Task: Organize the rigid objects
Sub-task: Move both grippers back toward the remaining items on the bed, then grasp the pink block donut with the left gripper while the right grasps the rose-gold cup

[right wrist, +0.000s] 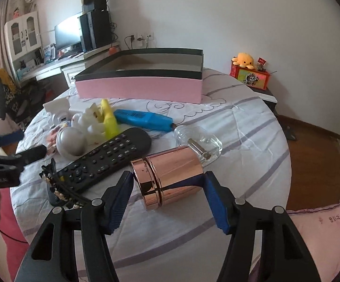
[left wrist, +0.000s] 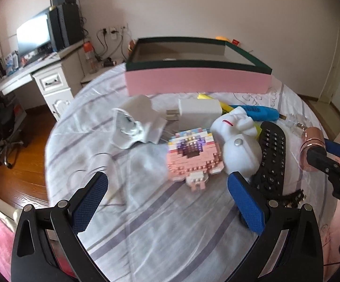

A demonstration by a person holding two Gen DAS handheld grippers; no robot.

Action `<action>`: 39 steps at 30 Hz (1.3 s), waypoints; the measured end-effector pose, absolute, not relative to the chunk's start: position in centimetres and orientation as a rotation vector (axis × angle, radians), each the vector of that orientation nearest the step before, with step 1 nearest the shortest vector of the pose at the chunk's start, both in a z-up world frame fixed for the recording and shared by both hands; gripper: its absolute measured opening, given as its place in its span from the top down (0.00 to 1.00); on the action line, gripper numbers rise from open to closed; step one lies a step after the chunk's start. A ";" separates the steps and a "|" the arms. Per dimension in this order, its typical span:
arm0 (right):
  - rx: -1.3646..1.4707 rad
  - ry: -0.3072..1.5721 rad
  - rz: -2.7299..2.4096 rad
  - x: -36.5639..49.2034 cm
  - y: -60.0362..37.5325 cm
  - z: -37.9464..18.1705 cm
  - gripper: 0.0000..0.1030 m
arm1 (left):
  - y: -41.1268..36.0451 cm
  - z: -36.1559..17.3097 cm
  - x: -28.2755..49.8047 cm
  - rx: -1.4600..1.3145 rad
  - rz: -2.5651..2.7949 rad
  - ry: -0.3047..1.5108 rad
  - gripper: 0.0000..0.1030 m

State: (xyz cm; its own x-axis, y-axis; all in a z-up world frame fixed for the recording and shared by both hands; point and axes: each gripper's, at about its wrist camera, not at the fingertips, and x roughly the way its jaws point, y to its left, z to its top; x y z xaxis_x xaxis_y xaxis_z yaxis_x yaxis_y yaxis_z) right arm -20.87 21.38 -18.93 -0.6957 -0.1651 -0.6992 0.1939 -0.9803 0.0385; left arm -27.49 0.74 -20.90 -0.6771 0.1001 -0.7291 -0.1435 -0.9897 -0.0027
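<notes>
Between right jaws — rose-gold cap (right wrist: 170, 176), pads touching.

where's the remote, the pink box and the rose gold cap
remote (right wrist: 104, 162): right wrist view, button face
pink box (left wrist: 197, 82): left wrist view, front pink wall
rose gold cap (right wrist: 170, 176): right wrist view, shiny side

On the round tabletop (right wrist: 252, 141) the open box (right wrist: 141, 87) stood at the far side. Before it lay a cluster of things: the wall charger (left wrist: 199, 111) nearest the box, the crumpled packet (left wrist: 134, 127) to its left, the brick model (left wrist: 191, 157) in front. Right of the model lay the figurine (left wrist: 238, 145), then the remote control (left wrist: 272, 152). Behind the remote lay the rotary tool (right wrist: 141, 117). The metal canister (right wrist: 170, 176) lay on its side right of the remote, between the right gripper (right wrist: 168, 189) pads, the glass bottle (right wrist: 200, 141) just behind it.
</notes>
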 end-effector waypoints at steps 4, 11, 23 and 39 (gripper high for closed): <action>1.125 0.043 -2.712 -21.3 21.5 -19.4 0.39 | 1.0 -21.9 -29.2 -1.246 2.737 0.052 0.00; 1.153 0.026 -2.710 -22.3 21.8 -20.4 0.39 | 0.8 -22.4 -30.9 -1.270 2.706 0.017 0.00; 1.147 0.026 -2.720 -22.8 21.8 -20.7 0.39 | 0.6 -22.2 -30.6 -1.197 2.652 0.031 0.45; 1.155 0.008 -2.711 -22.3 21.4 -20.7 0.45 | -2.5 -21.7 -27.1 -1.177 2.661 -0.008 0.16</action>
State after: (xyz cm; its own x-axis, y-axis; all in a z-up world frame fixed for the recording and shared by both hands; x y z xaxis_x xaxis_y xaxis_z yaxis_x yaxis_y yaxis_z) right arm -22.35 21.44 -20.70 -0.6765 -0.1759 -0.7151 0.1803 -0.9811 0.0708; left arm -27.10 -2.46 -21.72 -0.6501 0.2126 -0.7295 -0.2083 -0.9731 -0.0980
